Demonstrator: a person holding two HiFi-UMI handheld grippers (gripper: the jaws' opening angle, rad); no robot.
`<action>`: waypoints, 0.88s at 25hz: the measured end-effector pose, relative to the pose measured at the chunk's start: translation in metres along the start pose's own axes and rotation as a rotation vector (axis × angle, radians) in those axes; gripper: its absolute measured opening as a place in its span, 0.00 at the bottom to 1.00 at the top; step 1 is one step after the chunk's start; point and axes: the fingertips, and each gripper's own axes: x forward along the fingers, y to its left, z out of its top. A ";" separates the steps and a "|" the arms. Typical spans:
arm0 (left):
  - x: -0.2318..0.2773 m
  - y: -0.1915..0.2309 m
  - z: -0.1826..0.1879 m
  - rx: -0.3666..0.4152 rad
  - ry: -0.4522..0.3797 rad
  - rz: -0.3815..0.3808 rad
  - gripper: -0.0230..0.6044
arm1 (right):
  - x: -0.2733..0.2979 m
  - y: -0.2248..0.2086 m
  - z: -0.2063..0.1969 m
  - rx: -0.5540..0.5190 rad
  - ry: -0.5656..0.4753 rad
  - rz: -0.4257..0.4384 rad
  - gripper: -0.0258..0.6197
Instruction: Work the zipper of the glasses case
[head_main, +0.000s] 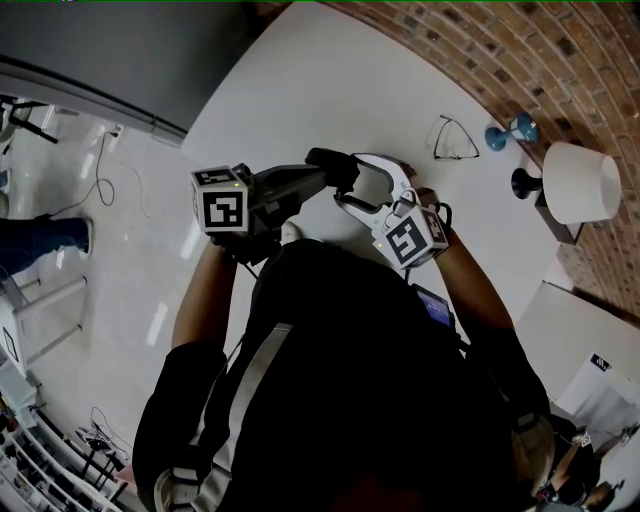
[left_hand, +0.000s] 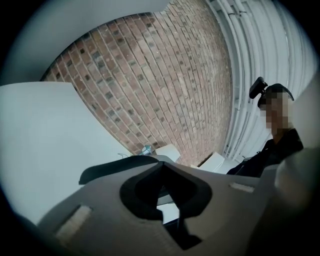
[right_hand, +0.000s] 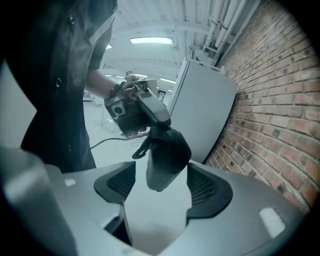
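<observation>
Risk: The right gripper (right_hand: 161, 186) may close on the body of the case and miss the slider, because the case's rounded end fills the gap and no zipper shows there.
Second risk: A pull along the zipper could drag the case out of the left gripper (left_hand: 165, 180), which appears to hold only one end. The free end could also swing aside.
The case: The glasses case (right_hand: 167, 155) is black, smooth and matte, a rounded pouch shape. A small dark loop (right_hand: 141, 148) sticks out at its 9 o'clock in the right gripper view. Whether it is the pull or a strap cannot be told, and the zipper teeth are too dark to make out.
Where it is: The case is held in the air in front of the person, above the near edge of the white table (head_main: 330, 90). It hangs from its 12 o'clock end down between the right jaws.
Left gripper: Its jaws are together, pinching the case's top end.
Right gripper: Its jaws stand apart on either side of the case's lower end, and the pads are not pressing it.
Also in frame: Eyeglasses (head_main: 455, 140) lie on the table at about 2 o'clock from the case in the head view, near the brick wall (head_main: 480, 50).
</observation>
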 end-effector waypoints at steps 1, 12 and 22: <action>0.000 0.000 -0.001 -0.003 0.004 -0.002 0.05 | 0.001 -0.002 0.000 -0.018 0.013 -0.008 0.53; 0.012 0.003 -0.016 0.023 0.065 -0.012 0.05 | 0.005 0.009 0.001 -0.081 0.060 0.108 0.57; 0.010 0.008 -0.020 -0.010 0.044 -0.004 0.05 | 0.012 0.009 0.000 0.028 0.073 0.103 0.53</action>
